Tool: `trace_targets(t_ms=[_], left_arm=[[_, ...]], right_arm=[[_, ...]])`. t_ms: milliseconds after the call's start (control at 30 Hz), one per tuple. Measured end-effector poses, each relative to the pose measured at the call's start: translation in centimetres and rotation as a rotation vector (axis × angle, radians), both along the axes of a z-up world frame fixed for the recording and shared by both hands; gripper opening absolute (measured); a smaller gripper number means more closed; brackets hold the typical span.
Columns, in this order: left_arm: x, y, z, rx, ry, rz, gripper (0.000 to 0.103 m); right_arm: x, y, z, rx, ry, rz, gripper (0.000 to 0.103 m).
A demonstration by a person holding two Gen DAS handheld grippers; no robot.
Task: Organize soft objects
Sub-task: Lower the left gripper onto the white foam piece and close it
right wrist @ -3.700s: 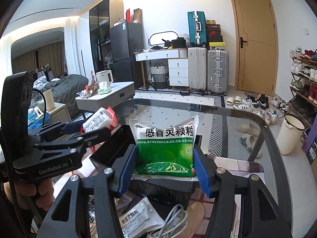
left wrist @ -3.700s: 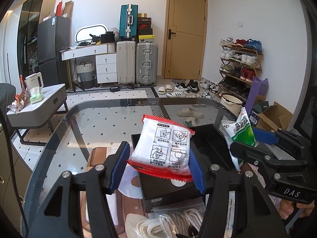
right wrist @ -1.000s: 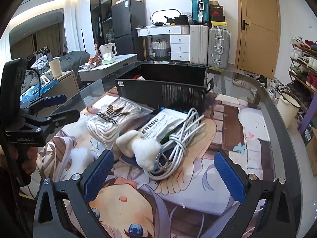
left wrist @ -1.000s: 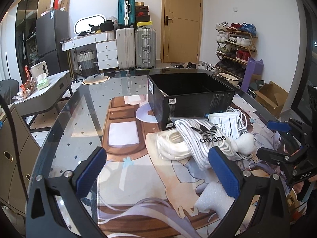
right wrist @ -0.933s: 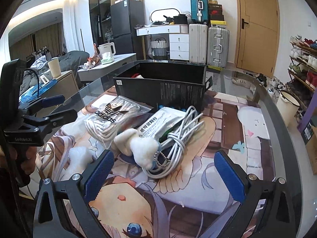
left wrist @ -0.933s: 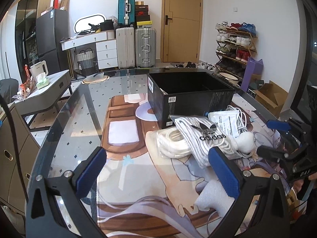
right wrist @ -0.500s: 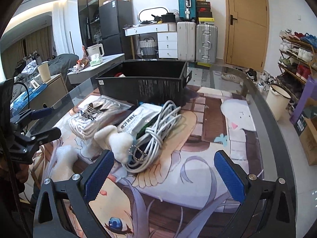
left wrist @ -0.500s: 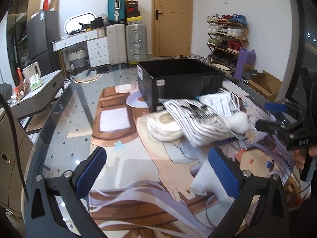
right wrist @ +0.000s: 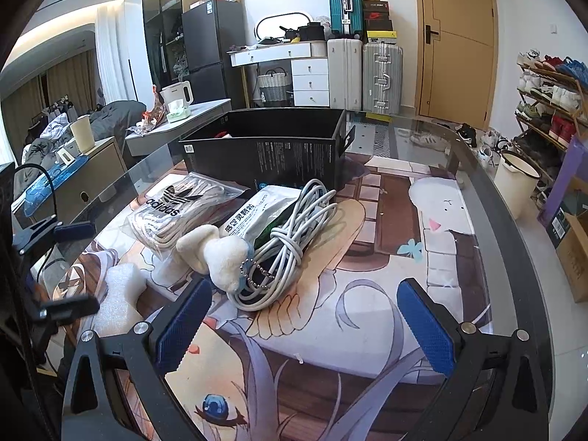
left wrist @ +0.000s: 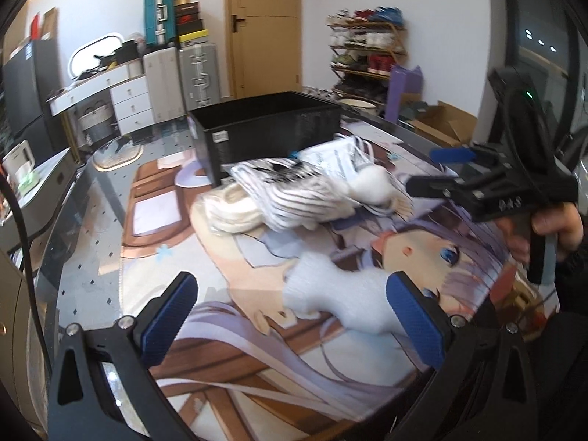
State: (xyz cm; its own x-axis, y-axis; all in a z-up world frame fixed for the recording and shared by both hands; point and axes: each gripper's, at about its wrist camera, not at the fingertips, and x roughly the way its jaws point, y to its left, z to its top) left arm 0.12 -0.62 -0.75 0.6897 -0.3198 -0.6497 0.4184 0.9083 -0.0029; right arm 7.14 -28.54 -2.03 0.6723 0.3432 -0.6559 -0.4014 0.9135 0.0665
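Note:
A pile of soft things lies on the printed mat in front of an open black box [right wrist: 264,150]: a clear Adidas bag of white laces [right wrist: 176,209], a white medicine pouch [right wrist: 257,213], a white plush bone [right wrist: 217,253] on a bead chain, and a coiled white cable [right wrist: 294,250]. A white foam piece [left wrist: 330,294] lies apart, nearer me. My left gripper [left wrist: 292,318] is open, with the foam between its fingers and close to the right pad. My right gripper [right wrist: 305,325] is open, just short of the cable and plush bone. The box [left wrist: 264,128] stands behind the pile.
The glass table's rim [right wrist: 514,242] curves along the right. A person's hand [left wrist: 558,228] holds the right gripper [left wrist: 437,169] beside the pile. The left gripper [right wrist: 71,268] shows at the left edge. Suitcases, a shoe rack and a side table stand beyond.
Both grippers held pouches over the box 3.7 s ago and now stand open and empty. Over the last second the left gripper has dropped and swung right onto the foam piece.

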Motion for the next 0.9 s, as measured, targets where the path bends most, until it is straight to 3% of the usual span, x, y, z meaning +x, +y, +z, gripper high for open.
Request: trace_targets(t_ms=[333,900], left_arm=[[-1.6,-1.8,-0.4,0.047,-0.005,-0.106,0.103],[-0.5,-2.7,-1.4,0.080,0.023,-0.117,0.103]], right_arm=[[-1.8,0.2,-0.7,-0.001,0.022,0.031,0.102],[-4.1,0.6,-1.9,-0.001,0.058,0.076,0.102]])
